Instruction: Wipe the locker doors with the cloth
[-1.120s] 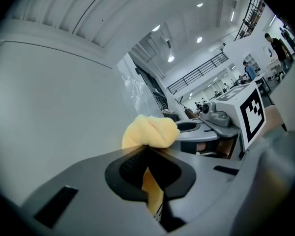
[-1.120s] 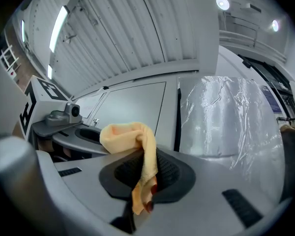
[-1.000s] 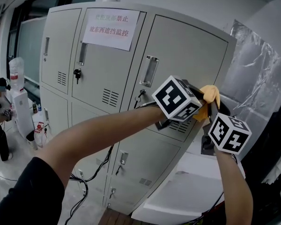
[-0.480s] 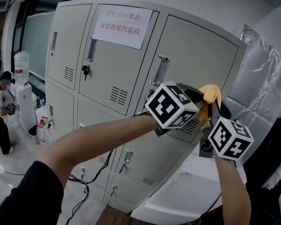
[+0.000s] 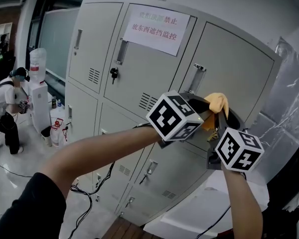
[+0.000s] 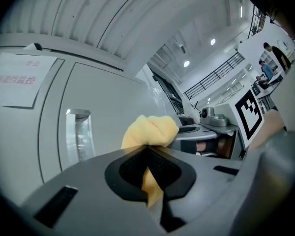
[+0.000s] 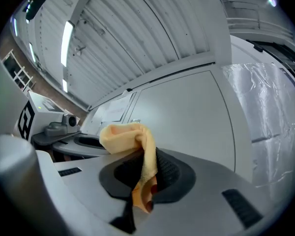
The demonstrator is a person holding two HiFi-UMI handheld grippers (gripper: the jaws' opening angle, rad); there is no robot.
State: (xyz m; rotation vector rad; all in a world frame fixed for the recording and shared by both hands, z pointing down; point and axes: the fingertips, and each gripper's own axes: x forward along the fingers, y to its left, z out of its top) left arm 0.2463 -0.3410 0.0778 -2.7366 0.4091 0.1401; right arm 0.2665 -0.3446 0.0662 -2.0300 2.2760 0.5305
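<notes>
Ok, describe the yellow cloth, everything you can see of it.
The cloth is soft, pale yellow-orange fabric, bunched into a crumpled wad. Both claws are shut on it: the left claw and the right claw each pinch a fold, with the wad bulging beyond their tips. It is held up in front of the upper right locker door, near its handle; contact with the door cannot be told.

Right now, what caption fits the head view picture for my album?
Left claw and right claw both grip one yellow cloth, held up at a grey locker door.
</notes>
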